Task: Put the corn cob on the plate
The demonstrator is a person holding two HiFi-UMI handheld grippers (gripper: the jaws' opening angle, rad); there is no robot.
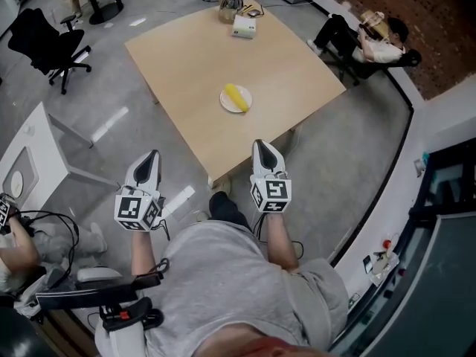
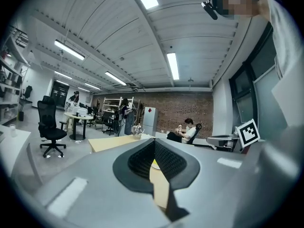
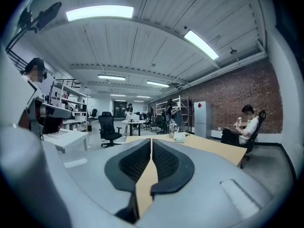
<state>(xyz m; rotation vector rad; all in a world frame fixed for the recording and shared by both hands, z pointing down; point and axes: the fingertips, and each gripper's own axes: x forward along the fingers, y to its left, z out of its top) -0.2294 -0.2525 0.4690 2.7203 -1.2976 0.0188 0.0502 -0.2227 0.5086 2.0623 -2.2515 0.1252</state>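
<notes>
The yellow corn cob lies on a small white plate near the middle of the wooden table. Both grippers hang in the air off the table's near corner, close to the person's body, well short of the plate. My left gripper is shut with nothing in it, and my right gripper is shut and empty too. In the left gripper view the jaws meet at the tips, and a sliver of yellow corn shows in the gap below them. The right gripper view shows its jaws closed over bare tabletop.
A metal kettle and a white tissue box stand at the table's far corner. A person sits in a chair beyond the right edge. A black office chair and a white desk stand at the left.
</notes>
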